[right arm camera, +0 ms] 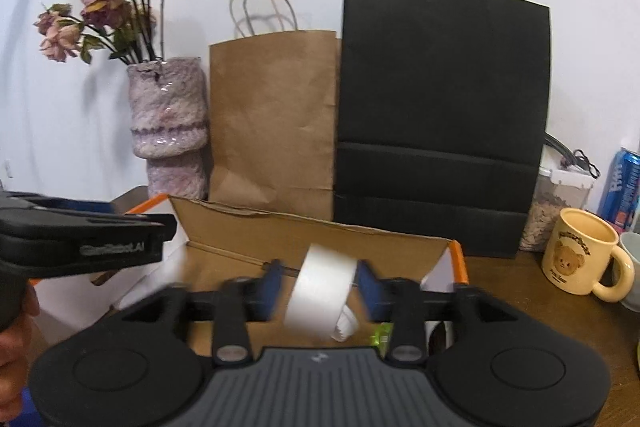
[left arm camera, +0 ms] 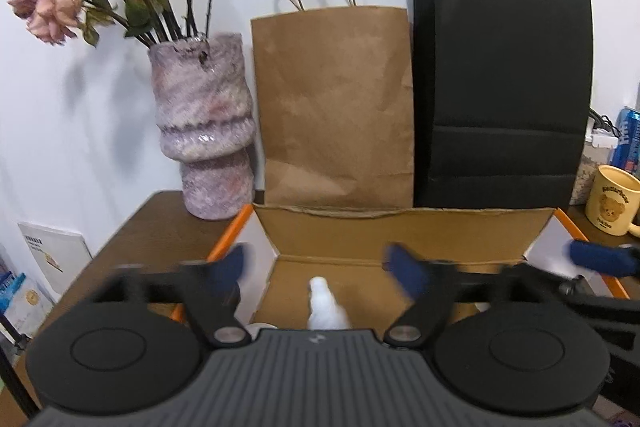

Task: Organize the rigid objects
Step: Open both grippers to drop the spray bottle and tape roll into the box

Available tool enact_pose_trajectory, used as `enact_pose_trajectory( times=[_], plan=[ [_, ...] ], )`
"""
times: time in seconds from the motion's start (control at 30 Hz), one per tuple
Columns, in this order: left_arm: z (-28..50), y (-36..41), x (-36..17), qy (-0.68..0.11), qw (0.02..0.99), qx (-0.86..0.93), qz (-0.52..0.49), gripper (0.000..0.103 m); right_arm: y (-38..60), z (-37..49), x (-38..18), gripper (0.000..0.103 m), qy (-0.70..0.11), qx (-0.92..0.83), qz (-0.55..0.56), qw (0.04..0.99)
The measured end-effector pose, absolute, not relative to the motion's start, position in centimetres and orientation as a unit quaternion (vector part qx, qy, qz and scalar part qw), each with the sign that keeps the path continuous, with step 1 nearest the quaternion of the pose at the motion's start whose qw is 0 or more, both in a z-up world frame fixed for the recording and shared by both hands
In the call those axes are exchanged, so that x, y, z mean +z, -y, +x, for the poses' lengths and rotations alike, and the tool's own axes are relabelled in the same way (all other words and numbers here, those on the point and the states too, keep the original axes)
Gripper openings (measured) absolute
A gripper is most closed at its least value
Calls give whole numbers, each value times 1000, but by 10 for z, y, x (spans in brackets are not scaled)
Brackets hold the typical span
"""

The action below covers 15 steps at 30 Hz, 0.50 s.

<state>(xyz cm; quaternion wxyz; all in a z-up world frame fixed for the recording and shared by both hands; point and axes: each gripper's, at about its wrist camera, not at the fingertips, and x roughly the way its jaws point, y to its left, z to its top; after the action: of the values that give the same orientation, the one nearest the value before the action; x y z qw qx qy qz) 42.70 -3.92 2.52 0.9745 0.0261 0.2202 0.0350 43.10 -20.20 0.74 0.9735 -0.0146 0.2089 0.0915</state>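
Right gripper (right arm camera: 316,285) spread just clear of the white tape roll (right arm camera: 320,291), dropping it into my cardboard box (right arm camera: 320,239); next I withdraw.

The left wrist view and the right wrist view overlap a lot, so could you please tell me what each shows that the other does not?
Only the left wrist view shows a small white bottle low in the cardboard box, between the open left tool.

Only the right wrist view shows a roll of white tape between the right tool, apparently loose, and a person's hand.

Both show the vase, brown bag, black bag and yellow mug.
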Motion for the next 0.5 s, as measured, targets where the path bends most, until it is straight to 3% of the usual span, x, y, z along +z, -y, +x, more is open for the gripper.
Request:
enact_pose_trajectory(
  times=[0.03,0.07,0.13,0.5],
  plan=[
    [426,40,26,-217,975,37,28,93,204,431,7,83,-208,88,-15,974],
    [425,40,27,-216,975,37,27,102,205,431,8,89,-206,85,-17,975],
    [424,39,28,-212,976,39,24,103,209,432,8,103,-200,78,-16,976],
    [425,37,28,-217,974,49,26,103,211,433,9,103,-202,74,-12,977]
  ],
)
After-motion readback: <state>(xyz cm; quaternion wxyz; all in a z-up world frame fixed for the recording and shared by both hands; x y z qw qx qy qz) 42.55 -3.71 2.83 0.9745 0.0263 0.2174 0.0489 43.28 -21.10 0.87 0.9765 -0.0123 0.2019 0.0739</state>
